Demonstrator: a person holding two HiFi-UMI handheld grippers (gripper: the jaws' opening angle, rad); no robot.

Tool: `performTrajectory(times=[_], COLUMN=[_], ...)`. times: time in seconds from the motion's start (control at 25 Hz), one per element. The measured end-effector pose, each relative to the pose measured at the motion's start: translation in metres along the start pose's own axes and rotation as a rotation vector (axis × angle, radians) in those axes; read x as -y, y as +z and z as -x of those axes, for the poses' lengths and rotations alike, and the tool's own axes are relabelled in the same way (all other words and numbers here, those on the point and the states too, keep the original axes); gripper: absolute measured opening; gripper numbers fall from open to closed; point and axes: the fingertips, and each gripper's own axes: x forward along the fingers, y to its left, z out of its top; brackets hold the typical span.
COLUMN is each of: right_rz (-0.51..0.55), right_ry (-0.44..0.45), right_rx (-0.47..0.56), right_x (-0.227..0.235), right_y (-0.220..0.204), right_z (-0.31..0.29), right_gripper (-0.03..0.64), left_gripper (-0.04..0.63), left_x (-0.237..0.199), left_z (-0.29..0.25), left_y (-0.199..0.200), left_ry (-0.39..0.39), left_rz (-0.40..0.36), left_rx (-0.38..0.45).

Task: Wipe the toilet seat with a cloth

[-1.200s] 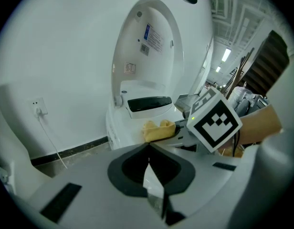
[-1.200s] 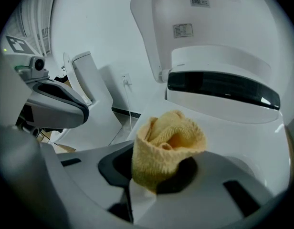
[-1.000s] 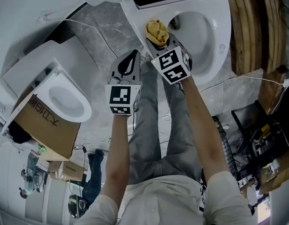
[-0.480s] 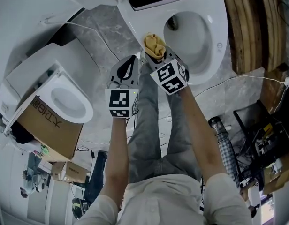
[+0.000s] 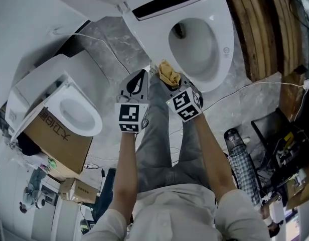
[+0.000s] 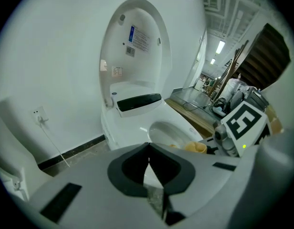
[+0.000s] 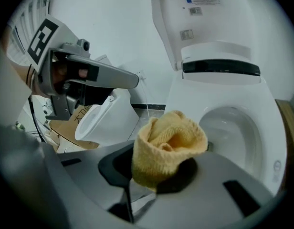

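A white toilet (image 5: 222, 49) stands ahead with its lid raised (image 7: 204, 18) and its seat (image 7: 266, 128) around the open bowl (image 5: 192, 44). A bunched yellow cloth (image 7: 168, 144) is clamped in my right gripper (image 7: 159, 175); in the head view the yellow cloth (image 5: 169, 73) hangs just off the seat's near rim, not touching it. My left gripper (image 6: 149, 175) is shut with nothing in it and hovers to the left of the right one, level with it (image 5: 137, 82). The seat (image 6: 137, 123) shows beyond its jaws.
A second white toilet (image 5: 74, 109) sits on a cardboard box (image 5: 54, 139) at the left. A white cable (image 5: 99, 31) runs across the grey marble floor. Wooden planks (image 5: 267, 29) stand at the right, with cluttered gear (image 5: 285, 149) and an umbrella (image 5: 242, 159) below them.
Both grippers have drawn back toward me, away from the toilet. The cloth, which was over the seat's near-left edge, now hangs off its front rim.
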Motion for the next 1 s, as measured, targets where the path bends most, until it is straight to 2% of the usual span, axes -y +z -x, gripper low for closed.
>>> performTrajectory(times=[0.16, 0.32, 0.6, 1.0], right_rz=[-0.047, -0.079, -0.074, -0.02], right_ry=[-0.043, -0.119, -0.227, -0.365], right_rx=[0.043, 0.124, 0.266, 0.519], right_x=[0.001, 0.018, 0.036, 0.042], right_y=[0.005, 0.029, 0.077, 0.15], right_z=[0.045, 0.101, 0.205, 0.353], right_gripper=[0.089, 0.089, 0.09, 0.087], left_gripper=[0.014, 0.014, 0.014, 0.014], left_x=[0.015, 0.038, 0.091, 0.155], left_z=[0.011, 0.022, 0.054, 0.112], left_y=[0.016, 0.042, 0.112, 0.207], left_ry=[-0.023, -0.06, -0.117, -0.129], left_rz=[-0.022, -0.056, -0.147, -0.237], left_rx=[0.003, 0.02, 0.085, 0.225])
